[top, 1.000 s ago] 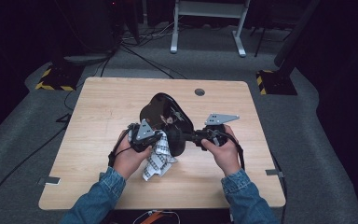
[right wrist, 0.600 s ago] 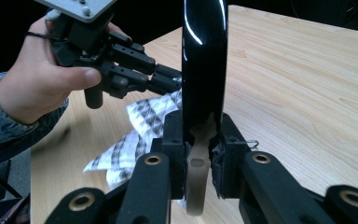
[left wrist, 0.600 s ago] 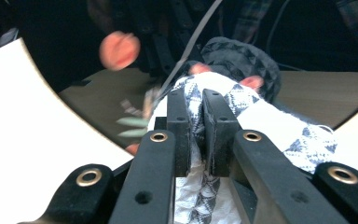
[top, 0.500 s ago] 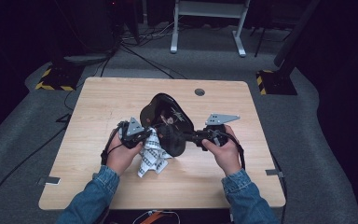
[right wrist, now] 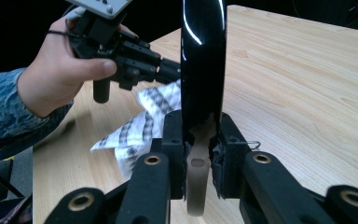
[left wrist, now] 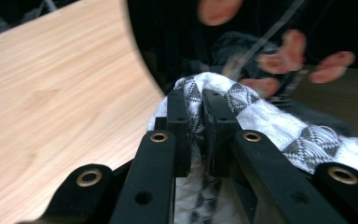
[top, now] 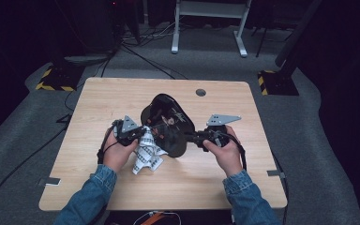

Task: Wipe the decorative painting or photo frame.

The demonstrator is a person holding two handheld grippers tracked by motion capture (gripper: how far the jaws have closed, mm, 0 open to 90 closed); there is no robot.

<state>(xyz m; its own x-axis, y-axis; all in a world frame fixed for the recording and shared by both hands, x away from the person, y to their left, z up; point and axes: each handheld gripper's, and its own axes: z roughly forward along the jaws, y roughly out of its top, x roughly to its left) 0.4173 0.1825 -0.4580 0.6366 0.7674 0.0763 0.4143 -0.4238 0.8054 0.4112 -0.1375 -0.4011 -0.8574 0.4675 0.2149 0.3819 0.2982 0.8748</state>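
Observation:
A glossy black plate point(top: 166, 117) stands on edge above the wooden table point(top: 98, 93). My right gripper point(top: 192, 138) is shut on its rim from the right; in the right gripper view the pads of the gripper point(right wrist: 200, 121) clamp the plate's point(right wrist: 203, 56) lower edge. My left gripper point(top: 143, 133) is shut on a white cloth with a grey pattern point(top: 147, 154), which hangs down to the table. In the left gripper view the jaws of the gripper point(left wrist: 198, 100) pinch a fold of the cloth point(left wrist: 279, 126) against the plate's dark face point(left wrist: 168, 37), which mirrors fingers.
The table has a round cable hole point(top: 200, 92) at its far edge and bare wood on both sides of the hands. Dark floor with cables and a white stand point(top: 206, 28) lies beyond. The person's left hand point(right wrist: 60, 74) is beside the plate.
The left hand has slid to the left with the cloth, along the plate's face. The right hand and the plate have kept still.

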